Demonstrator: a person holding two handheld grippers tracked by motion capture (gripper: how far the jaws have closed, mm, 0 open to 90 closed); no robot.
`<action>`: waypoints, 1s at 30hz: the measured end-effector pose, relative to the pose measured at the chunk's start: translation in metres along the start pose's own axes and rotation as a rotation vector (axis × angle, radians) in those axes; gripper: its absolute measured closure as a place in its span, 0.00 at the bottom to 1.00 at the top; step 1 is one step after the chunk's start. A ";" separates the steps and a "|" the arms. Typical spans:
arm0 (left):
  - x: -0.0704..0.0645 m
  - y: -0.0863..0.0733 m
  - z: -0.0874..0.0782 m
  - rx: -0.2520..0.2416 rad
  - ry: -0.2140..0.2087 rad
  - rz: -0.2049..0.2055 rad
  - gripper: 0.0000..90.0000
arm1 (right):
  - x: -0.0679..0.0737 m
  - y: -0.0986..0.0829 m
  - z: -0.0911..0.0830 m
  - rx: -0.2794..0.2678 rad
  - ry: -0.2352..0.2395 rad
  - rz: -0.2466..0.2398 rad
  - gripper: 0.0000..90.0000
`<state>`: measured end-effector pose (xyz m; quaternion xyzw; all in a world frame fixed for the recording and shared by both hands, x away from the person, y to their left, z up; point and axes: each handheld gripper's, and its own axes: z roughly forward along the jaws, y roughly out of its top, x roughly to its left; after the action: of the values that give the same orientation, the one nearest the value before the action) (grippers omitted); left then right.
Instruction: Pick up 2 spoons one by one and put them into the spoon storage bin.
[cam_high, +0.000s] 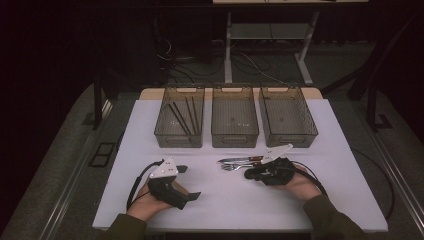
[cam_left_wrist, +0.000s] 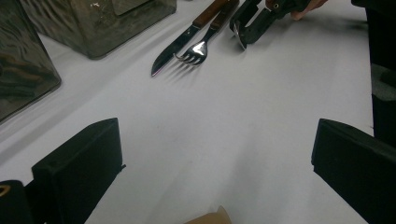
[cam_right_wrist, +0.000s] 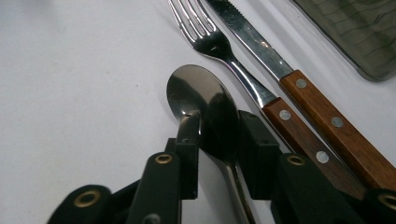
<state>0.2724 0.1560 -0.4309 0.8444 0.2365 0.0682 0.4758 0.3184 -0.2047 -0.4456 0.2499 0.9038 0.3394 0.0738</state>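
On the white desk (cam_high: 310, 150) three clear bins stand side by side along the far edge. The left bin (cam_high: 179, 118) holds several dark chopsticks (cam_high: 184, 116); the middle bin (cam_high: 234, 116) and the right bin (cam_high: 287, 116) look bare inside. In front of the middle and right bins lies a small group of cutlery: a knife (cam_right_wrist: 299, 84) and a fork (cam_right_wrist: 233, 65), both with riveted wooden handles, lie touching side by side, and a spoon (cam_right_wrist: 205, 107) lies just beside the fork.

The right hand-held gripper (cam_high: 256, 172) lies low on the desk, pointing left, with its jaws closed on the spoon at the neck just behind the bowl, the bowl sticking out past the tips. The spoon rests on or just above the desk; I cannot tell which.

The left hand-held gripper (cam_high: 190, 182) sits near the front left of the desk, well apart from the cutlery, its jaws spread wide with nothing between them but bare desk
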 end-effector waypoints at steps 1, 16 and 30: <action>0.000 0.000 0.000 -0.002 0.000 0.001 0.01 | 0.000 0.000 0.000 0.000 0.002 -0.002 0.81; 0.000 0.000 0.000 -0.003 0.001 -0.001 0.01 | -0.004 -0.003 -0.008 0.007 0.079 -0.017 0.97; 0.000 0.000 0.000 -0.003 -0.002 0.001 0.01 | -0.007 0.001 -0.015 -0.009 0.068 0.026 0.98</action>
<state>0.2726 0.1562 -0.4306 0.8438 0.2355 0.0681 0.4774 0.3208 -0.2163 -0.4339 0.2496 0.9010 0.3525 0.0398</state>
